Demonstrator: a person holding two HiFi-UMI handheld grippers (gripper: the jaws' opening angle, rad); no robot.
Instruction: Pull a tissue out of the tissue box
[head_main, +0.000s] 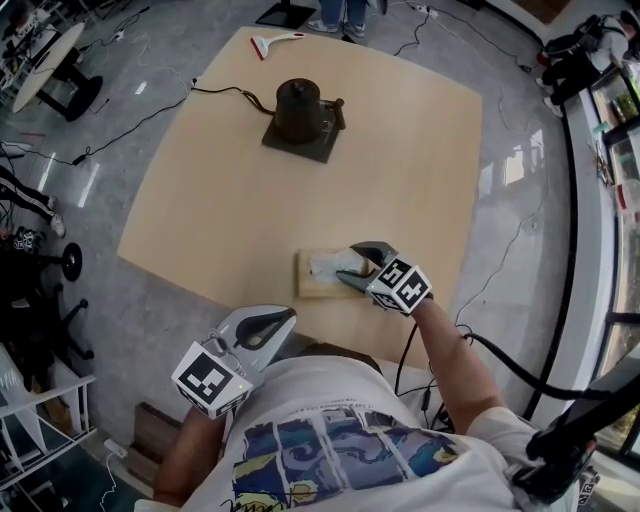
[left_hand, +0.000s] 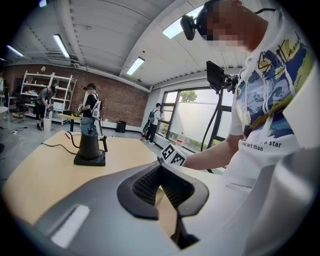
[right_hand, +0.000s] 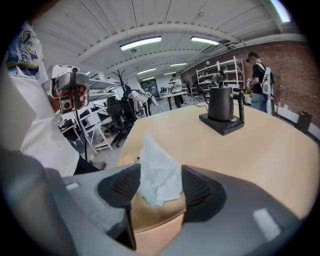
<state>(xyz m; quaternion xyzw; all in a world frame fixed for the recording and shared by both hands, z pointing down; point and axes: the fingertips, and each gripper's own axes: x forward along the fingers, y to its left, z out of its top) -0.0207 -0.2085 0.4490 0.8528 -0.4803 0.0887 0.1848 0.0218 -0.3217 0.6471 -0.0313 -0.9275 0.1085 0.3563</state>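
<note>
While your right gripper (right_hand: 160, 186) stands with its jaws wide apart, the tissue (right_hand: 158, 172) rises between the two pads, close to both but pinched by neither, so you hold nothing yet. That tuft stands out of the top of the tissue box (right_hand: 155, 217), which sits on the table (head_main: 400, 150) near the edge closest to you. You look to be lined up, with the grasp itself not yet made. Next, close on the tuft above the opening without catching the box, then draw it upward. The box looks light and may lift with the sheet. Your left gripper (left_hand: 162, 187) has its jaws together on nothing and hangs by your torso, short of the table. The kettle (head_main: 300, 108) stands well apart.
</note>
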